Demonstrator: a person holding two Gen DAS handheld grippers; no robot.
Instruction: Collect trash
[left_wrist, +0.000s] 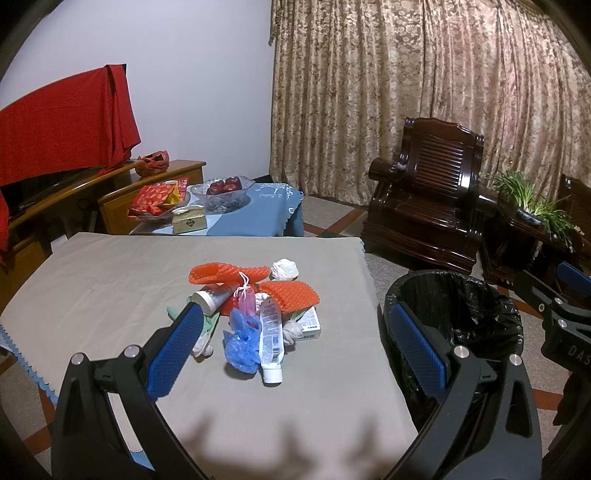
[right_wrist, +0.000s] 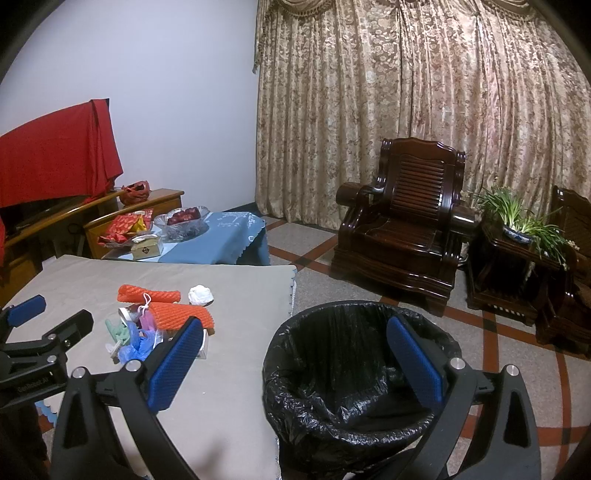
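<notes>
Trash is lying in a loose pile (left_wrist: 255, 314) on the grey cloth (left_wrist: 110, 280) of the table, straight ahead of the left gripper (left_wrist: 299, 338), whose blue-padded fingers (left_wrist: 175, 350) are standing wide apart with nothing between them. Nearest its tips, a white tube (left_wrist: 271, 341) is pointing its cap back toward the claw, touching a crumpled blue plastic bag (left_wrist: 242, 345) just to its left. Beyond these, orange foam netting (left_wrist: 288, 293) is spreading across the heap, with a second strip (left_wrist: 221, 273) farther off and a white wad (left_wrist: 284, 268) lying just past it. A grey-capped tube (left_wrist: 210, 297) is poking out toward the left finger, and a small white box (left_wrist: 310, 325) is sitting at the right edge of the pile.

Off the claw's right finger, a bin lined with a black bag (left_wrist: 480, 314) is standing beside the table's edge, lower than the tabletop.

The right gripper (right_wrist: 295, 358) is hovering over that bin (right_wrist: 332, 369), also spread wide and carrying nothing; its right finger is showing above the liner's mouth, while its left finger (right_wrist: 175, 365) is overlapping the near side of the pile (right_wrist: 162, 317). The left claw's body (right_wrist: 37, 347) is showing at its far left.

Farther ahead, a blue-clothed low table (left_wrist: 258, 210) is bearing a glass bowl of red fruit (left_wrist: 223, 190), and a dark wooden armchair (right_wrist: 406, 221) is standing before the patterned curtain (right_wrist: 406, 110).
</notes>
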